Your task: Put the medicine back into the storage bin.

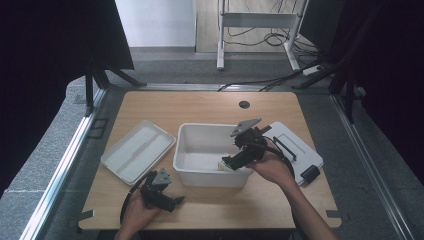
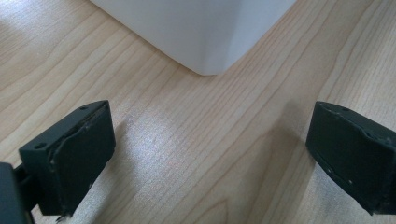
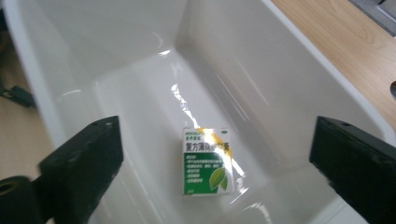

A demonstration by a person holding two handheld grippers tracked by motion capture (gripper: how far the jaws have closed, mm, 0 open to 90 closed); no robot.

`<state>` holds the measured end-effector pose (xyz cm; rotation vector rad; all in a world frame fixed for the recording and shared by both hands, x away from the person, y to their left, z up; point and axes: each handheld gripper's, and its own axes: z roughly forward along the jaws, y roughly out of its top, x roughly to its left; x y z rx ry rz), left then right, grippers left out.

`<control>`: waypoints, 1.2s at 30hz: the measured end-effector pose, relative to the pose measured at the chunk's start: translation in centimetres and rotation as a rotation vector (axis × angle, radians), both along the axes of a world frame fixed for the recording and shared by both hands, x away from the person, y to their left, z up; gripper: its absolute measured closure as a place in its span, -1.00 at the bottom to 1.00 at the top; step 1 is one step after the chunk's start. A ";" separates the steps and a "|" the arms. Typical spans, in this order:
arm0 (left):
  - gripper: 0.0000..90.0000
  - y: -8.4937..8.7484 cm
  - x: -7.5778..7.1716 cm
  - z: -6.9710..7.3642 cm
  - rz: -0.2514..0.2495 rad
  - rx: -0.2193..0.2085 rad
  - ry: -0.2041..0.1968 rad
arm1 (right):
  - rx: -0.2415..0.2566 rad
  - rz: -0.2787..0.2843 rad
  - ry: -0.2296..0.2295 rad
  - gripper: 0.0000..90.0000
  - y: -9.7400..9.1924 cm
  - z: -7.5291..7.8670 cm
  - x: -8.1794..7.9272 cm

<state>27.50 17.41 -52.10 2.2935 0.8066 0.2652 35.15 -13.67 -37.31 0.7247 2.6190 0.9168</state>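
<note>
With both grippers wide and empty, the right gripper point(image 3: 212, 154) could knock the small box point(image 3: 207, 161), lying flat under it, toward the 6 o'clock wall of the white bin point(image 3: 299, 79), while the left gripper point(image 2: 210, 158) rests on the table point(image 2: 187, 154).

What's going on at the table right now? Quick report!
Right tongs open above the white tub. Small green-and-white box lies flat on the tub's floor, free. Left tongs open over bare table. Nothing in the way.
</note>
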 end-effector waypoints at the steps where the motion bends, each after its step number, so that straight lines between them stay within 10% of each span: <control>1: -0.97 0.0 0.0 0.0 0.000 0.000 0.000 | 0.006 0.006 0.002 -0.99 -0.3 0.0 -0.3; 20: -0.97 0.0 -0.1 0.0 0.004 -0.003 0.000 | 0.095 -0.029 -0.033 -1.00 -6.3 -1.4 -5.0; 36: -0.96 0.0 -0.1 0.0 0.010 -0.005 0.000 | 0.109 -0.088 -0.019 -1.00 -8.2 -8.9 -6.5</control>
